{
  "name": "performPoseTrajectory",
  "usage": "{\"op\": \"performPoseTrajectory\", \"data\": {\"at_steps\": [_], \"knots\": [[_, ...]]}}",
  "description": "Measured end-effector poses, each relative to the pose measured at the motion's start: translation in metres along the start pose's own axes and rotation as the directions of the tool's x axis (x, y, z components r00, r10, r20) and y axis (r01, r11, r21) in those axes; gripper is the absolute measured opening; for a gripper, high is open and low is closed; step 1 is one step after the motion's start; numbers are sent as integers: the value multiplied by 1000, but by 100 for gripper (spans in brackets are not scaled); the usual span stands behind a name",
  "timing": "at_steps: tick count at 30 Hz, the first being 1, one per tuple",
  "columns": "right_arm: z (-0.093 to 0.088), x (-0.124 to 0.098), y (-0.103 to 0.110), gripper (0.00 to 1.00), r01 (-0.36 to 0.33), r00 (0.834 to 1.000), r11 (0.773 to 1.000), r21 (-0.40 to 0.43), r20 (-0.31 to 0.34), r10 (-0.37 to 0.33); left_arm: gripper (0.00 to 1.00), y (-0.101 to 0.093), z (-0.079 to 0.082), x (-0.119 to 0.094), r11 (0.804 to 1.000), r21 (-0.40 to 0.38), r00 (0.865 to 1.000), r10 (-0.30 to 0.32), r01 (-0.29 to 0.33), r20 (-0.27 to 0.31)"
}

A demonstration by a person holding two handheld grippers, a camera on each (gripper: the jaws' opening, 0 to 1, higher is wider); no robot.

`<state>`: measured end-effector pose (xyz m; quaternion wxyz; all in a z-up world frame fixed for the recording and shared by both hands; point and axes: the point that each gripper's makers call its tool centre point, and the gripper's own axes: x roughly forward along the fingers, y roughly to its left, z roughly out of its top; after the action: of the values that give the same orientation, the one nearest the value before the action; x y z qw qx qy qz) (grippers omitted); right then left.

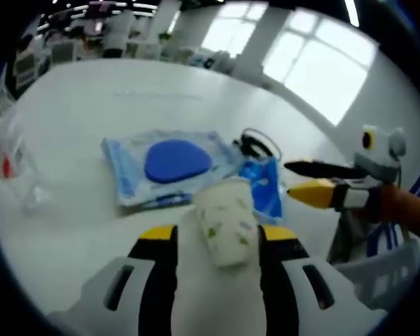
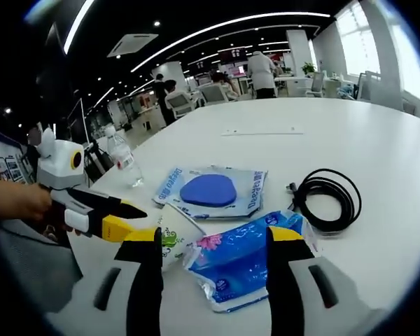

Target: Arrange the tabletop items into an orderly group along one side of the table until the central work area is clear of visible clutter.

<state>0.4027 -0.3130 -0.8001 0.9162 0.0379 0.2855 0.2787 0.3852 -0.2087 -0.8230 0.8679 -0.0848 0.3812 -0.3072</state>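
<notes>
A white paper cup (image 1: 226,220) with a green print sits between the jaws of my left gripper (image 1: 217,234), which is open; the cup's rim points away from the camera. The same cup (image 2: 173,241) shows by the left gripper (image 2: 136,218) in the right gripper view. My right gripper (image 2: 215,238) is open, with a blue plastic packet (image 2: 238,266) lying between and just beyond its jaws. In the left gripper view the right gripper (image 1: 290,178) comes in from the right, beside the blue packet (image 1: 264,185). A light-blue pouch (image 1: 171,164) with a blue oval on it lies flat behind the cup.
A coiled black cable (image 2: 329,199) lies right of the pouch (image 2: 210,189). A clear water bottle (image 2: 122,161) stands near the edge of the white table (image 2: 378,140). A thin paper strip (image 2: 259,131) lies farther back. Chairs and people are beyond the table.
</notes>
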Motion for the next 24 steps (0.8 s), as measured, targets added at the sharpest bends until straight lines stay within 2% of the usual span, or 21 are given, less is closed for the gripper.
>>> {"op": "performPoseTrajectory", "data": {"at_steps": [8,16,24], "knots": [[-6,10,12,58,-40,999,996,74,-29,42,43,-6,-8,6,1000,19,1000,-6,7,-22],[-9,18,20,56,-61,997,993,101,-40,65,34,-9,-18,9,999,45,999,-9,11,-47],[-10,22,22,55,-74,996,989,126,-43,80,33,-10,-20,8,999,43,999,-10,12,-45]]}}
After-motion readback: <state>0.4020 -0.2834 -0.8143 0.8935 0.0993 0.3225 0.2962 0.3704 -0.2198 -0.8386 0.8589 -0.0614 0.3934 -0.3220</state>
